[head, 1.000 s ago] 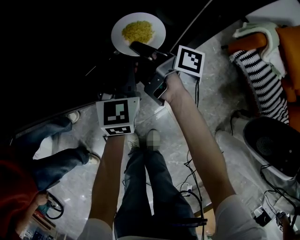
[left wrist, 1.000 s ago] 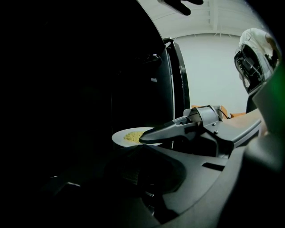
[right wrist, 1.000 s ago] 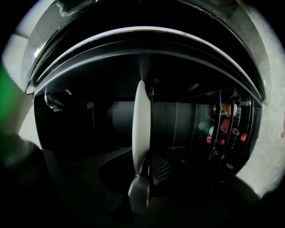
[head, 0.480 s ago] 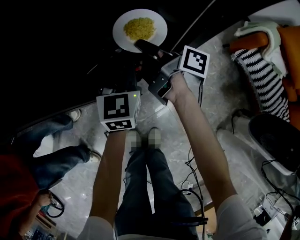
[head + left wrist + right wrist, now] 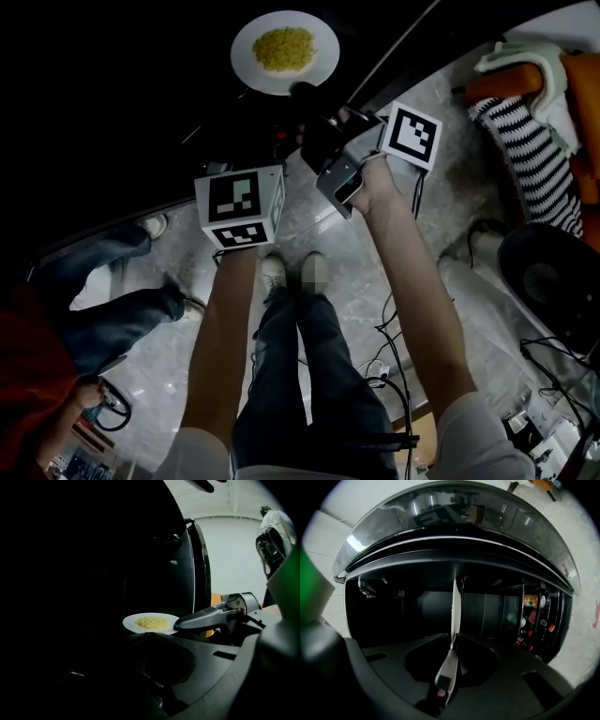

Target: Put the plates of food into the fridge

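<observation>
Up at the open black fridge point(image 5: 417, 606) now. Clenched tight on the near rim of the white plate point(image 5: 249, 52) with the right tool point(image 5: 302, 92), and holding it level out in front. Heaped in the middle of that plate, 1 mound of yellow food point(image 5: 284, 49). From the right gripper view, edge-on: a thin white line standing straight up between the 2 jaws, pinched firmly. Right behind it, the dark fridge cavity. Off to the right, door shelves point(image 5: 534, 616) stocked with small jars and packets. Out over the blackness of the fridge mouth in the head view, and impossible to say in that gloom whether touching a shelf.

Over to the left tool point(image 5: 147, 634): drawn together to a point, gripping nothing, hanging just below and beside the plate, near the right tool's grey jaw. Underneath it all, grey marbled floor point(image 5: 309, 225) and 2 legs in jeans point(image 5: 300, 375).
</observation>
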Motion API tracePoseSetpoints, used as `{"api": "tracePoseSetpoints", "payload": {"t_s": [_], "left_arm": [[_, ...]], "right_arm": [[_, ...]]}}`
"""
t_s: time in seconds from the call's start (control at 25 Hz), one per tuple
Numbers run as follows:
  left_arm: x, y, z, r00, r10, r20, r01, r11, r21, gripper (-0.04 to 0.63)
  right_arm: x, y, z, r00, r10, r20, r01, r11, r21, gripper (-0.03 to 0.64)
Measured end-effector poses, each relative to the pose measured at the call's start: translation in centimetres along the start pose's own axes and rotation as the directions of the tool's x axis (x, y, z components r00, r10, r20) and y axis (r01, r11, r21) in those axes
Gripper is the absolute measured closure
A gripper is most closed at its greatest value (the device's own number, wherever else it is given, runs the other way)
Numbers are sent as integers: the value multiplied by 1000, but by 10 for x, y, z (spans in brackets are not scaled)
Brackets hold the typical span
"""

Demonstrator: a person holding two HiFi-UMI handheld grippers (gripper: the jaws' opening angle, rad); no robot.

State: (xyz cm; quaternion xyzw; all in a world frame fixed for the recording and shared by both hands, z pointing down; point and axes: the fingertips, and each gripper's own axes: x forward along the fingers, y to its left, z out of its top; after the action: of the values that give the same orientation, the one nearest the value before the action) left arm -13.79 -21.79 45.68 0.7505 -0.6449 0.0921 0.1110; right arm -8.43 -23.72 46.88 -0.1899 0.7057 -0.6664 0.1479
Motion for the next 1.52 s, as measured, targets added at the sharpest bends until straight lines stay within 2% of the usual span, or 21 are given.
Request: {"api": "tracePoseSetpoints", "payload": {"t_s": [0.16,0.32,1.12,1.52], "left_arm": [[4,5,-3,1000,-1,-2,1,1000,-10,589],[3,1,2,1000,14,6,-14,1000,-17,589],[11,-27,10,999,-43,3,43,999,4,589],[15,-22,10,999,-37,-4,37,999,1,589]], "right_arm": [[-1,-4,0,1000,-4,15,4,1000,5,565],[-6,-1,1,1000,-5,9,5,999,-35,583],[3,4,3,999,24,41,-24,1000,7,595],[4,8,7,999,23,44,-21,999,-37,607]]}}
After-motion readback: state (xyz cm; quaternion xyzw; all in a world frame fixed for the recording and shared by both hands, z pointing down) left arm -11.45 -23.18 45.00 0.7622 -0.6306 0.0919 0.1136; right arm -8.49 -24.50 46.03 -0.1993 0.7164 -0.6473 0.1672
